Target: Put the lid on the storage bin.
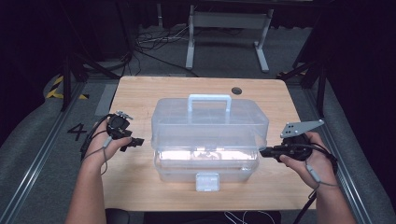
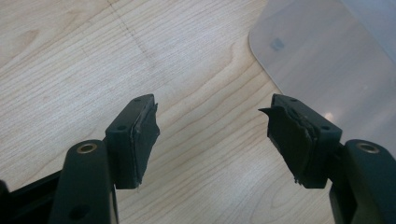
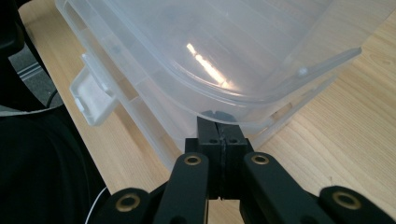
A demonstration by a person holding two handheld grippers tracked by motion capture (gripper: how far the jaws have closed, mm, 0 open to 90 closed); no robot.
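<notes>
Your left gripper (image 1: 136, 142) has its jaws wide over bare bench (image 1: 140, 184) beside the clear plastic box (image 1: 210, 122) mid-bench, your right gripper (image 1: 263, 151) has its jaws closed, tips against the box's right rim.

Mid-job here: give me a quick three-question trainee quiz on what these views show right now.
1. True or false: the left gripper is closed on the box lid.
2. Where do the right gripper's shut jaws sit? A) on the handle; B) at the edge of the lid of the clear plastic box; C) on the bare wooden table.
3. Fill in: the latch hangs on the box's ___ side, towards the person.

Key: 1 false, its jaws stand open over bare table beside the box; 2 B; 3 front.
</notes>
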